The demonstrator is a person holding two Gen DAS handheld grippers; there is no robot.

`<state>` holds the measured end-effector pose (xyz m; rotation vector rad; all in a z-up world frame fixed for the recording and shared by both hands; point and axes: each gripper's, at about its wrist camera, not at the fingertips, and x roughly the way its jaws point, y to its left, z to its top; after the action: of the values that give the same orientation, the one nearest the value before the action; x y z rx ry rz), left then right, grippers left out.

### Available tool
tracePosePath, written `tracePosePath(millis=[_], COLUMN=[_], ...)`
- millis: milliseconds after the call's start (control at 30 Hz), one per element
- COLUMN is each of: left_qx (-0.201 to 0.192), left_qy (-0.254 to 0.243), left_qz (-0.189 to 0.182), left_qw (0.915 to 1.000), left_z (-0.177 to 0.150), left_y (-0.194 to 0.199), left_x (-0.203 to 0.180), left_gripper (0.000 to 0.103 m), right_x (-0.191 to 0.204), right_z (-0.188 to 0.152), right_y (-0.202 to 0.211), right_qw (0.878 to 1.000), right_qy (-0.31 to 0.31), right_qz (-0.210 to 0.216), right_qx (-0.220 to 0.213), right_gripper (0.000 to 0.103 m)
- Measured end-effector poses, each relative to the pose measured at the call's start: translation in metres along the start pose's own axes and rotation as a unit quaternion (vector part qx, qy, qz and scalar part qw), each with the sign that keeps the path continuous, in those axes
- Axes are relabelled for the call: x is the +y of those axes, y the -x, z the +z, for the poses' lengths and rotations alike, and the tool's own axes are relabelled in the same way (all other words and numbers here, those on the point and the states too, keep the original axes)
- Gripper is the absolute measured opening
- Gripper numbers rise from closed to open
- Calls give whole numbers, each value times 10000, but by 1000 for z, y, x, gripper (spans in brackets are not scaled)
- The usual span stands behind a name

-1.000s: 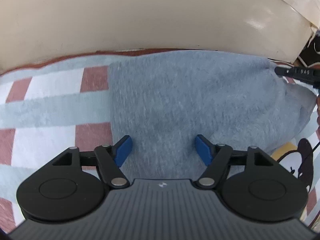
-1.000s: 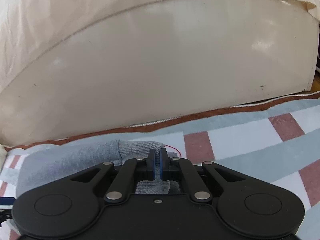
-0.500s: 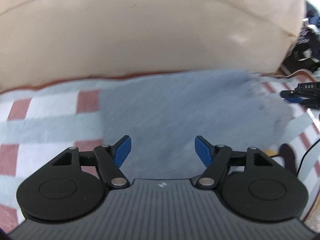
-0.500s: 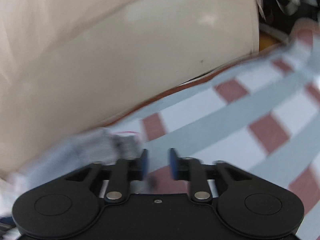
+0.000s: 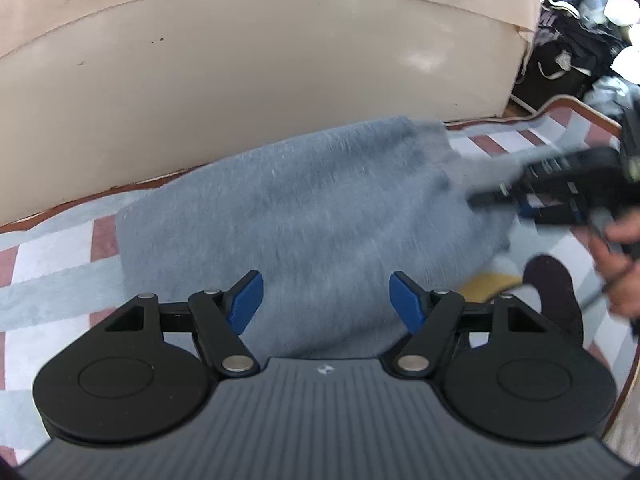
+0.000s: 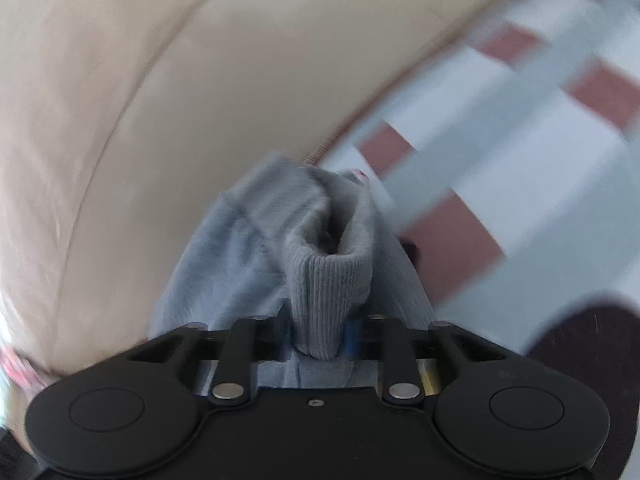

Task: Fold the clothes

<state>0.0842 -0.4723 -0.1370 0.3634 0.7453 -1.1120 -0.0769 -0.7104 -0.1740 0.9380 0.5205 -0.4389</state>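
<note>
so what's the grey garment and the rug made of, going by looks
Grey garment: soft heathered knit, probably cotton fleece like a sweatshirt; the ribbed cuff caught between the right gripper's jaws points that way. Rug: short, matte pile in white, pale blue and brick-red checks, likely woven or tufted; the fibre can't be told.

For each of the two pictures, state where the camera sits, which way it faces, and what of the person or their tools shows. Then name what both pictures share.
Left wrist: on the left gripper, looking down over its open fingers at the grey sweater; the right gripper and a hand show.
Right wrist: on the right gripper, its jaws closed on the sweater's ribbed cuff.
Shared: sweater, checked rug, beige sofa.
</note>
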Motion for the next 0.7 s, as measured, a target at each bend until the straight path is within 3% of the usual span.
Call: tracePosePath(millis=[67, 167, 333, 467, 600, 700], left_qx=[-10, -220, -153, 155, 289, 336], left_qy=[-48, -449, -1635, -2025, -2577, -2971], left_qz=[-27, -244, -246, 268, 965, 1147], left_qw=[10000, 9985, 9861, 9788, 9610, 9473], left_z=[-11, -28, -44, -45, -47, -47], left_y=[8, 20, 3, -32, -59, -67], left_x=[-1, -11, -51, -70, -79, -80], left_gripper=[61, 59, 56, 52, 52, 17], right_x=[13, 20, 1, -7, -4, -5], right_z=[7, 17, 17, 19, 16, 18], right_y=[10, 20, 12, 13, 15, 17], right_qw=[9983, 9939, 9914, 9889, 9888, 9860], right_qy=[187, -37, -713, -937, -813, -842], right_qz=[369, 950, 1039, 1114, 1196, 1357], right_qx=[-400, -559, -345, -291, -357, -481], right_gripper=[23, 23, 23, 23, 23, 23])
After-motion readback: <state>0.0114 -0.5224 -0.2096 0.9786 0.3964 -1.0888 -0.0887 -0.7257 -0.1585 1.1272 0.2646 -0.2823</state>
